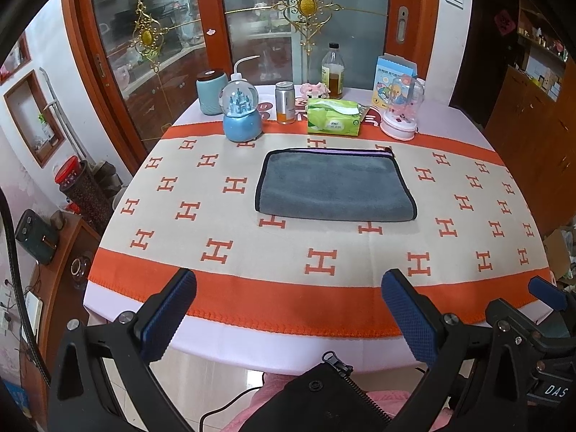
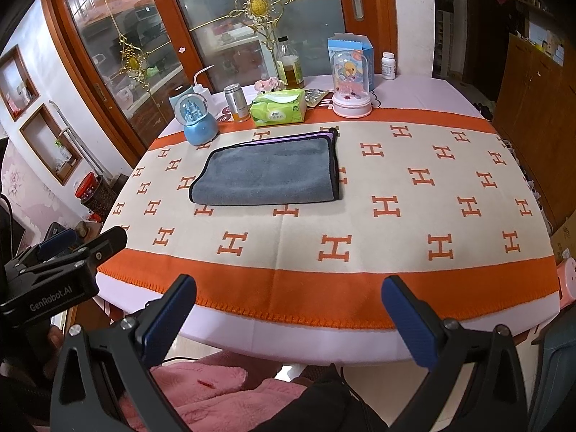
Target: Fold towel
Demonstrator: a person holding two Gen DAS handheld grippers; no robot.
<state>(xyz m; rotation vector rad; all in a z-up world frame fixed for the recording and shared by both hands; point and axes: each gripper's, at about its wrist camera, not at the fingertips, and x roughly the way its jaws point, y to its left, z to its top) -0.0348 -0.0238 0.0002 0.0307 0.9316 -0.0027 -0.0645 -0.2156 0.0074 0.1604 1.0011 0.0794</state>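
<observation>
Left wrist: towel (image 1: 336, 185) folded, well beyond spread fingers (image 1: 408, 318).

left tool (image 1: 288, 309): black frame, silver screws, blue textured pads
right tool (image 2: 288, 311): same look
clothing (image 2: 216, 392): fluffy pink

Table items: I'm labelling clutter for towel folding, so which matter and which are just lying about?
Job:
gray towel
left gripper, open
right gripper, open

Lying about:
snow globe
tissue pack
oil bottle
duck dome
pill bottle
</observation>
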